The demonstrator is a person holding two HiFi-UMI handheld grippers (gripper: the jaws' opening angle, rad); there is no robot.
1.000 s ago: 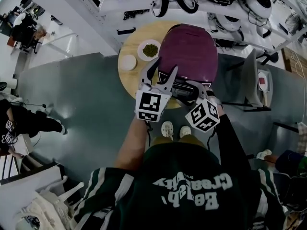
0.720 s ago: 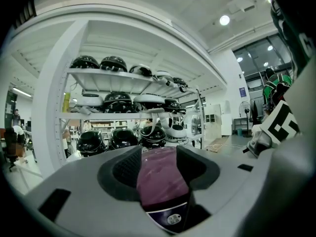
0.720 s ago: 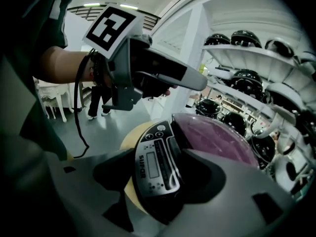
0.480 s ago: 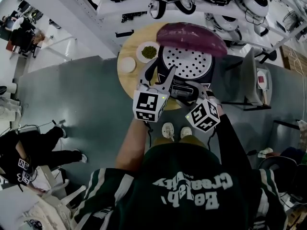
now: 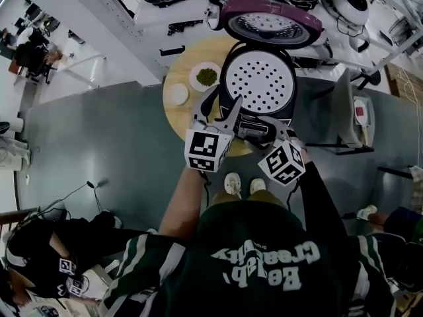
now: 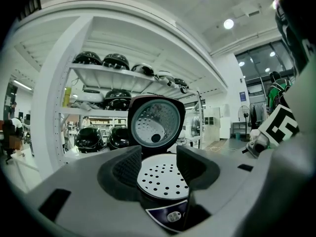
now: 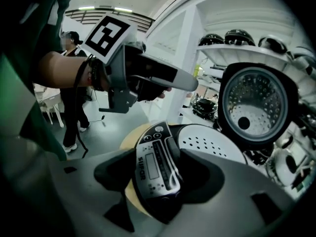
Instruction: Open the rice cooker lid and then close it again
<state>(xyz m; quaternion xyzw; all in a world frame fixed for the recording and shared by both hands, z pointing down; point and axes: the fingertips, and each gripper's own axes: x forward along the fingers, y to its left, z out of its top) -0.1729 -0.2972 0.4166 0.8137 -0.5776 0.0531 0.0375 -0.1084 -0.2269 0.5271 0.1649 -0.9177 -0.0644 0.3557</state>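
Task progress: the first half looks done. The lid (image 5: 272,24) stands raised at the far edge of the rice cooker (image 5: 256,84), with its silvery underside facing the grippers.
Still to do: by my reading, the closing. The lid has yet to be swung down and latched.
Rice cooker position: on a round wooden table (image 5: 177,114), directly ahead of both grippers and close to their tips.
Lid position: beyond and above both grippers, hinged at the side of the cooker farthest from them.
Left gripper (image 6: 159,168): jaws apart and holding nothing. It points roughly level at the cooker's front, and the white perforated plate (image 5: 258,81) over the pot shows past its jaws.
Right gripper (image 7: 159,177): jaws apart, tilted downward, gripping nothing. They have just closed a little. The cooker's control panel (image 7: 155,164) lies between and below them; whether they touch it I cannot tell.
Count, cookers: one on the table, with one lid and one perforated plate.
Count, grippers: two, one in each of the person's hands.
Count, dishes: two small ones ahead and to the left of the left gripper, one holding something green (image 5: 206,75), one white (image 5: 176,90).
Count, tables: one.
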